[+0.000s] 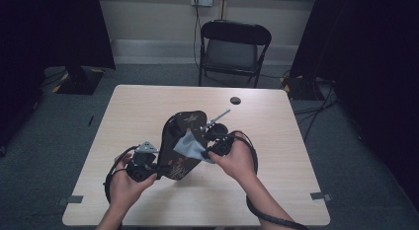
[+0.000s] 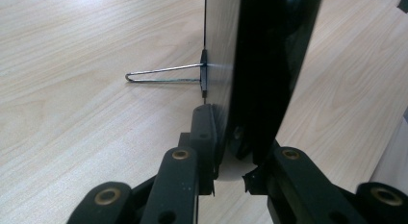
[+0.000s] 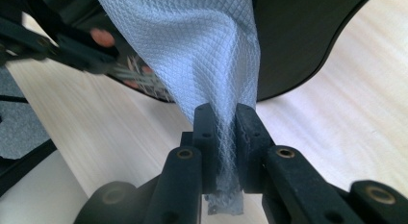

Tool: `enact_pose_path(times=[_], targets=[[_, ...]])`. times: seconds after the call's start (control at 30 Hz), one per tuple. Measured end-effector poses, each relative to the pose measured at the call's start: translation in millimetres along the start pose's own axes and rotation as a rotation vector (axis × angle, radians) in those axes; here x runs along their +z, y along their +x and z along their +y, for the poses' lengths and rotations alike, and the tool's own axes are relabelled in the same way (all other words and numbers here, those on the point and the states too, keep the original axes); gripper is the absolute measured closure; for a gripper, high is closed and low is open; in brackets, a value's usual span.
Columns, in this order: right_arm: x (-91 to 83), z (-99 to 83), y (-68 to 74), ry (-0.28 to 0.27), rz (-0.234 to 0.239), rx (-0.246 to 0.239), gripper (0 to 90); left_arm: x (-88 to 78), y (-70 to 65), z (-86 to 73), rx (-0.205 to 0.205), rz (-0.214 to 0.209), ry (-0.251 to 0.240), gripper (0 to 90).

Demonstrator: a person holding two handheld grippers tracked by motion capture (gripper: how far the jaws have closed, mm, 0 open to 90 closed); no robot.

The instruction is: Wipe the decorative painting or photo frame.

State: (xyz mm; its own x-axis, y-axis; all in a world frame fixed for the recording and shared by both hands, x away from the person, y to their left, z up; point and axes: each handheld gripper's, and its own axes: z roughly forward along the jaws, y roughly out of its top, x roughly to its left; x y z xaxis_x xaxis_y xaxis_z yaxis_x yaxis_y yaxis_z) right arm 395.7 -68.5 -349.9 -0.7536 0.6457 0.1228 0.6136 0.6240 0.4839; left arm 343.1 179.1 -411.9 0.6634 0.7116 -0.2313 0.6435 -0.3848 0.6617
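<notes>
Two grippers: glossy black board (image 1: 182,141), quilted grey cloth (image 3: 202,51).

no readable text, label, brand, number or sign shows anywhere in these three views.

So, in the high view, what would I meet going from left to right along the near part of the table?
Left gripper → black oval board → grey cloth → right gripper
</notes>
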Motion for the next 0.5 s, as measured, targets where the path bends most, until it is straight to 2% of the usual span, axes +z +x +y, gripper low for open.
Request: enact_pose_path(times=[0.5], targets=[[55.4, -35.1, -4.2, 0.082, 0.034, 0.043, 81.3, 0.0, 0.0, 0.0, -0.002, 0.000, 0.000, 78.4]])
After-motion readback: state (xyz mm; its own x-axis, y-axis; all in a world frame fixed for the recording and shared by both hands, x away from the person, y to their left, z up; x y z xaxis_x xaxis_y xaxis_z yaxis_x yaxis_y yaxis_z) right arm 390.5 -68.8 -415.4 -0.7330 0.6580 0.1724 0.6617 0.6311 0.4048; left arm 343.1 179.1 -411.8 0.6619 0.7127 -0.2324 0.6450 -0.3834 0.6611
